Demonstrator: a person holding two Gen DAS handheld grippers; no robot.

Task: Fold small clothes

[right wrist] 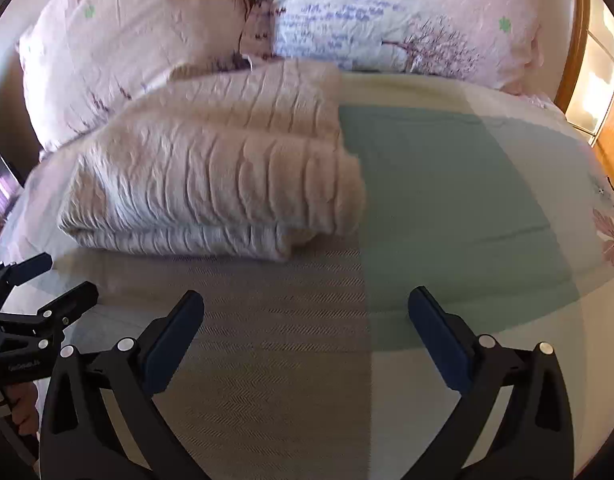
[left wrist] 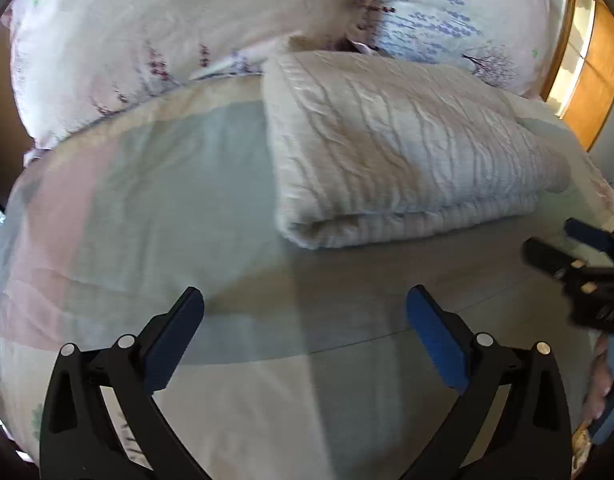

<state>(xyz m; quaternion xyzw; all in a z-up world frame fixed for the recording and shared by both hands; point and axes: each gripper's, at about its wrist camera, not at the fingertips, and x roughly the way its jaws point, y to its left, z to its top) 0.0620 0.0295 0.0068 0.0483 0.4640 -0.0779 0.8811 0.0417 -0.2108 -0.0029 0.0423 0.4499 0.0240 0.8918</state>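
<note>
cream quilt [left wrist: 391,152] beyond open jaws

just a bed [right wrist: 467,184] with a pale green, pink and cream patchwork cover, two floral pillows [right wrist: 387,20] against the head end, and off to the right an orange wooden door [left wrist: 599,92] catching bright daylight

Bedroom — bed [right wrist: 447,208], pillows [right wrist: 139,32], folded quilt [right wrist: 211,176]

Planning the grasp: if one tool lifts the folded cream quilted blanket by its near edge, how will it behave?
The folded cream quilted blanket would probably flop and unfold, since its stacked layers look loose. Its thick, puffy folds suggest bulk more than weight. The crinkled surface should grip rather than slip.
</note>
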